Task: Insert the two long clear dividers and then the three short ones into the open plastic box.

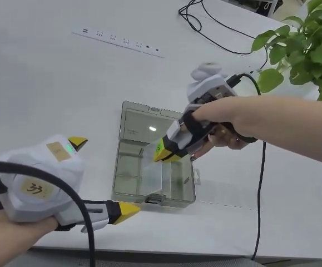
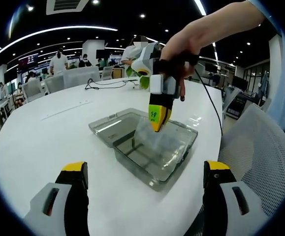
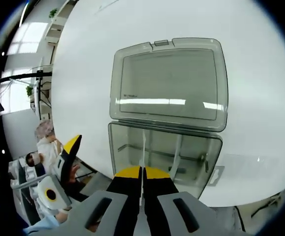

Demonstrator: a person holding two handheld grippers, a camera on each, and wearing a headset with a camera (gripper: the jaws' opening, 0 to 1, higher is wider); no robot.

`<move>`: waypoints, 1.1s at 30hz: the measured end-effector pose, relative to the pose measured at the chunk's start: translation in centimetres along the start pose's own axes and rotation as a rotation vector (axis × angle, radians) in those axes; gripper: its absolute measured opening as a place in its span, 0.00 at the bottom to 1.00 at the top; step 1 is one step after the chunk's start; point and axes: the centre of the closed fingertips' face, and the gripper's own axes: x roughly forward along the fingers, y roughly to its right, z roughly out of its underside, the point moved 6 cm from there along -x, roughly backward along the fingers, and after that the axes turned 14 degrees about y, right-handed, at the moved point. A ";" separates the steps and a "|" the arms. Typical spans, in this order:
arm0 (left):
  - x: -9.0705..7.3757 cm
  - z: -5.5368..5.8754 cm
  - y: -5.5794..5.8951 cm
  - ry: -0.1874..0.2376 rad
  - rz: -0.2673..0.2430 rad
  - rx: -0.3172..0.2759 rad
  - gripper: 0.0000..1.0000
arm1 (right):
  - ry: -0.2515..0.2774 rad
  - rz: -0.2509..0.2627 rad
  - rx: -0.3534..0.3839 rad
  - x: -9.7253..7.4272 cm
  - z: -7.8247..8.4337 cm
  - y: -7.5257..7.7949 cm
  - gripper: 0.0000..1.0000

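The open smoky plastic box [image 1: 128,167] lies mid-table, its lid [image 1: 144,123] flat behind the tray. My right gripper [image 1: 163,154] hangs over the tray, shut on a clear divider [image 1: 158,173] whose lower edge dips into the tray. In the right gripper view the jaws [image 3: 142,172] meet on the thin divider edge [image 3: 143,145] above the box [image 3: 167,147], where clear partitions stand inside. My left gripper [image 1: 102,177] is open at the table's front left, short of the box [image 2: 132,162]. From there I see the right gripper [image 2: 157,120] and the divider [image 2: 152,140].
Faint clear pieces [image 1: 224,192] lie on the table just right of the box. A white power strip [image 1: 119,40] lies at the back, black cables [image 1: 222,28] and a green plant [image 1: 305,44] at the back right. The table's front edge [image 1: 166,250] is close.
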 end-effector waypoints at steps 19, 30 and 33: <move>0.1 0.1 0.0 -0.006 0.003 -0.009 0.99 | -0.021 0.030 -0.042 0.7 -0.5 -0.1 0.01; 0.1 0.2 0.1 -0.007 0.005 -0.012 0.99 | -0.025 0.044 -0.065 0.7 -0.4 -0.3 0.01; 0.1 0.1 0.1 -0.005 0.006 -0.012 0.98 | -0.029 0.054 -0.082 0.5 -0.2 -0.8 0.01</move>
